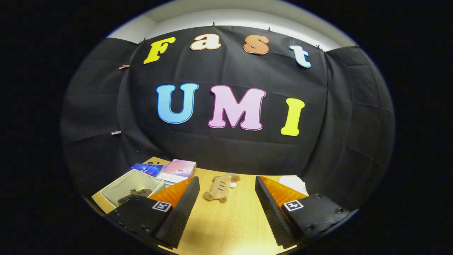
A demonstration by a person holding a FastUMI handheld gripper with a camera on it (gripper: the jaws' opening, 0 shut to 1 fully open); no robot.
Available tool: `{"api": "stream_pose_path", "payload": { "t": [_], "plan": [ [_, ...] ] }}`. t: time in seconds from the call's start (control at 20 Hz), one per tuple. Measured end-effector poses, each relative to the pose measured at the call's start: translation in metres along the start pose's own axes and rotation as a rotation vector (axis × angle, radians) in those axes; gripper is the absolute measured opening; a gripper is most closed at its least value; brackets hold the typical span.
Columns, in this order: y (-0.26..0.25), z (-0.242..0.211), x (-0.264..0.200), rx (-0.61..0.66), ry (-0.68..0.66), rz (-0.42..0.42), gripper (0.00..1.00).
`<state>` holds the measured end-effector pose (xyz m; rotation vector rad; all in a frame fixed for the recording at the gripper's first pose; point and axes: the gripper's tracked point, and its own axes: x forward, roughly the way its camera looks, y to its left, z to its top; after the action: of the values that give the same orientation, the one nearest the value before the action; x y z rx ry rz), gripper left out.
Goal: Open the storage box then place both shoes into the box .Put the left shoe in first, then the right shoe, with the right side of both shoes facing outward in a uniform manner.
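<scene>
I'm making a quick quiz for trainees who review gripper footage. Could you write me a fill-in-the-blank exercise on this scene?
1. The gripper has its fingers spread ____ with nothing between them.
2. The tan shoe lies on the wooden table, just ____ the fingers.
3. The storage box stands beside the left finger with its top ____, and a dark thing rests inside.
4. The pink booklet lies just beyond the ____.

Missing words: open; ahead of; open; storage box
</scene>
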<state>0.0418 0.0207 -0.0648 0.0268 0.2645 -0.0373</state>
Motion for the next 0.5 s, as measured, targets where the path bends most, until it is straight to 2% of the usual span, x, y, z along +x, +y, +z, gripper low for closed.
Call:
{"api": "stream_pose_path", "payload": {
  "t": [0.5],
  "plan": [
    [0.0054, 0.0084, 0.0057, -0.012, -0.017, 0.023, 0.98]
  ]
}}
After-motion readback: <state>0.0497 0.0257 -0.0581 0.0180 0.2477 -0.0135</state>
